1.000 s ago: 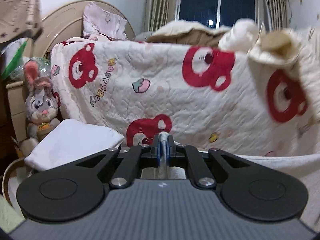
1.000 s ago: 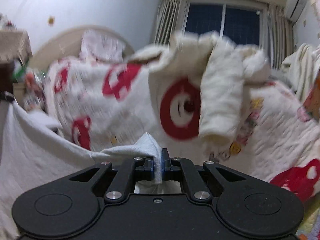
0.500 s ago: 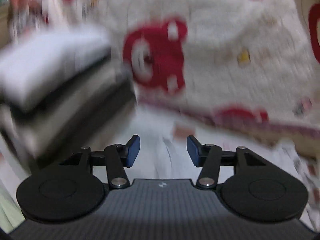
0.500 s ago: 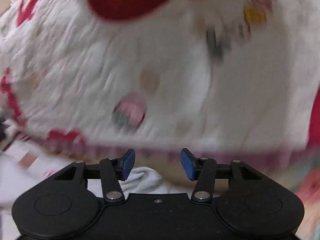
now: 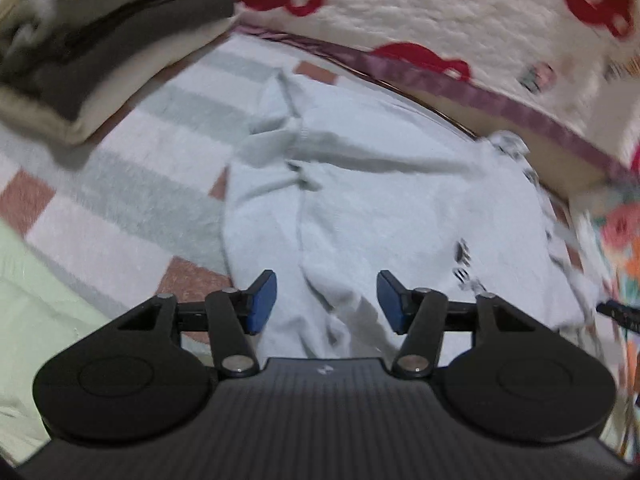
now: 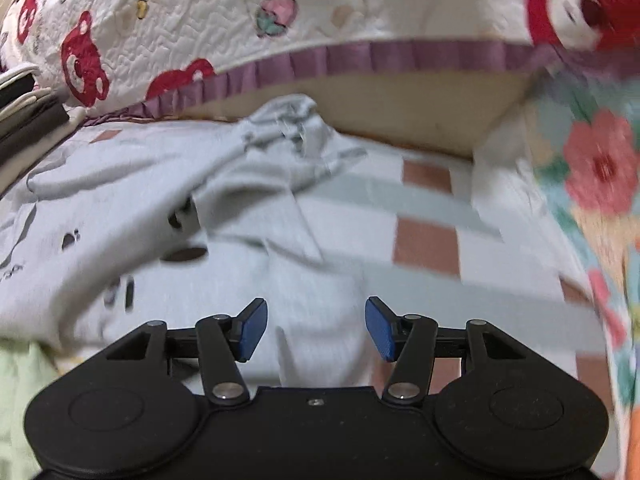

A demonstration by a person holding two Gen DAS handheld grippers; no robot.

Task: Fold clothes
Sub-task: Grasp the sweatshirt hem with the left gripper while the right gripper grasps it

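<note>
A pale grey garment (image 5: 384,200) with small dark printed marks lies rumpled on a checked blanket (image 5: 132,184). The right wrist view shows the same garment (image 6: 168,208), one end bunched near the quilt's edge. My left gripper (image 5: 326,300) hovers open just above the garment's near part, nothing between its blue pads. My right gripper (image 6: 316,326) is also open, low over the garment's near right edge, holding nothing. The tip of the right gripper (image 5: 618,312) pokes in at the right edge of the left wrist view.
A stack of folded clothes (image 5: 100,40) sits at the back left. A white quilt with red bears (image 6: 280,20) and a purple frill rises behind. A floral cloth (image 6: 600,184) lies at the right, a pale green sheet (image 5: 48,312) at the near left.
A second ago both grippers were shut on the garment, holding it up. They opened, let it drop onto the blanket, and tilted down toward it.
</note>
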